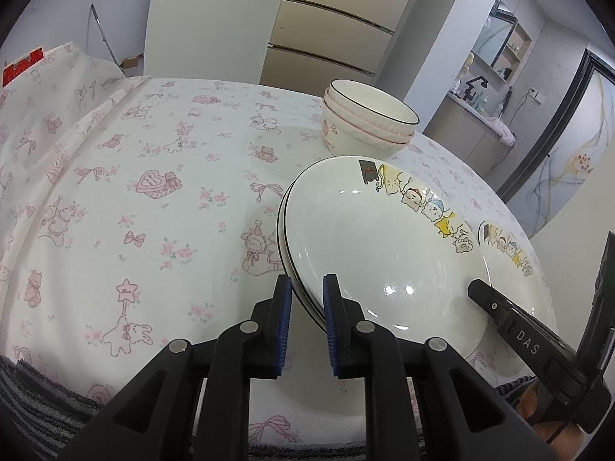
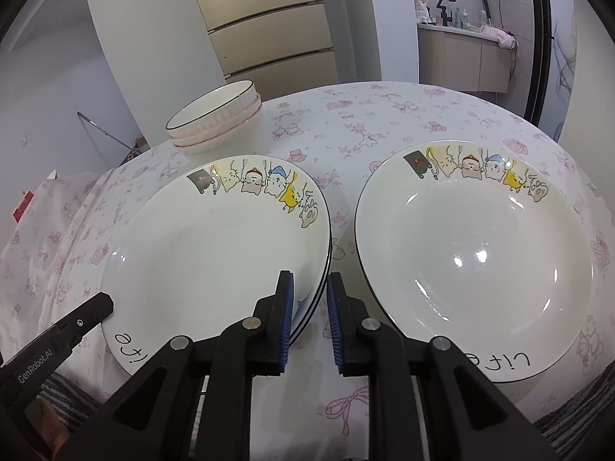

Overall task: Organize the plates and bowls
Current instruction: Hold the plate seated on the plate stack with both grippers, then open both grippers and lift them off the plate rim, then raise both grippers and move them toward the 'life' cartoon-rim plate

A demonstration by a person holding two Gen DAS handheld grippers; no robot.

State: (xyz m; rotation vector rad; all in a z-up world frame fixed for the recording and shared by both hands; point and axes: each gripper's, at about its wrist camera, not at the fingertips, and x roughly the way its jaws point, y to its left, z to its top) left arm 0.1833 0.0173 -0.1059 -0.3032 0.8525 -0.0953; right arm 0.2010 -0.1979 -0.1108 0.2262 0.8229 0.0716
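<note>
Working from the left, you had the flowered tablecloth (image 1: 127, 199) bare on that side, then the left gripper (image 1: 307, 307), its blue pads closed onto the near-left rim of the plate stack (image 1: 376, 238). The stack sat at mid-table, close to you. The bowl stack (image 1: 369, 123) stood just behind it, apart from it and nested upright. The right gripper (image 2: 310, 307) was clamped the same way on the stack's near-right rim, the dark-lined edges caught between its pads. Further right a single matching plate (image 2: 472, 253) lay flat on the cloth, just beside the stack and not touching it, with no gripper on it. Whether the stack was resting on the cloth or just off it, you could not tell from either view. Handling notes, as a judgement: glazed ceramic, stiff, glossy enough to show the ceiling lights, so likely slick under the pads and prone to chip on a knock. Several plates together were probably heavy for a rim pinch, and the lower ones could slide if the stack tilted. The two-sided hold at opposite rims looked the sound choice, kept level and with both hands moving as one. The lone plate was best taken at its raised rim, near the "Life" lettering.
</note>
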